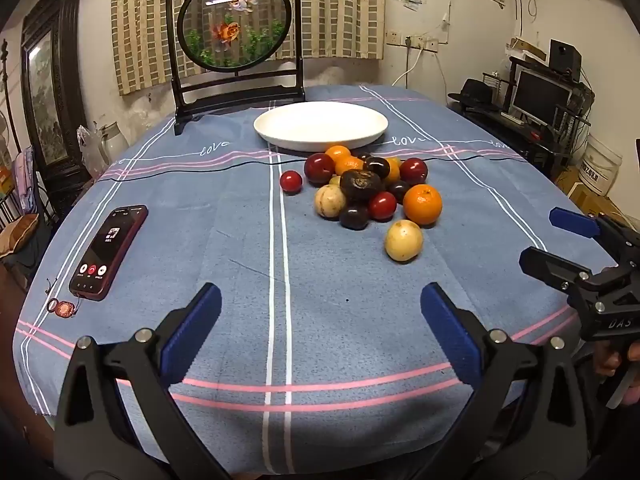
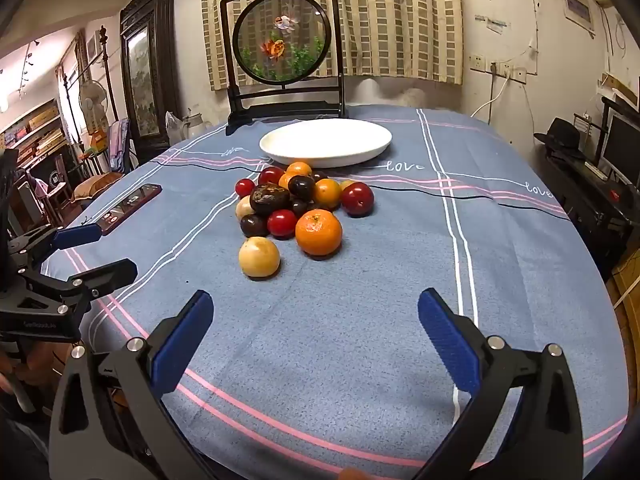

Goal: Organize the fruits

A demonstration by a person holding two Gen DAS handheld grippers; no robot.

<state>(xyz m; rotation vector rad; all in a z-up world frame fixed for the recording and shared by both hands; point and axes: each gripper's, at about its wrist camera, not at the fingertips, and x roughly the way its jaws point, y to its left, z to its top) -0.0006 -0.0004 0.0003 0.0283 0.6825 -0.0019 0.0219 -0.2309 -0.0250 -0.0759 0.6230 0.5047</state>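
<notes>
The left hand-held gripper (image 1: 320,312) is held above the near part of the worktop (image 1: 320,320) with its blue-padded fingers (image 1: 192,328) spread wide and nothing between them. The right hand-held gripper (image 2: 316,320) is likewise seen with its blue pads (image 2: 448,340) wide apart and empty, just beside the left one. Beyond both, a pile of fruit (image 1: 360,188) is found on the blue striped cloth (image 2: 360,320), just in front of the white plate (image 1: 372,118). A pale yellow fruit (image 1: 404,240) is set a little apart on the pile's side farthest from the plate, and a large orange (image 1: 422,204) is seen at that same edge of the pile, nearer the plate than the yellow fruit. A dark wrinkled fruit (image 1: 360,184) is perched on top of the heap, and a small red fruit (image 1: 291,181) is placed just left of the pile. No fruit is seen on the plate. Left of the plate and nearer the grippers, a phone (image 1: 108,252) is laid face up with its screen lit. Behind the plate, a round goldfish screen (image 1: 236,24) is stood upright in a dark frame.
</notes>
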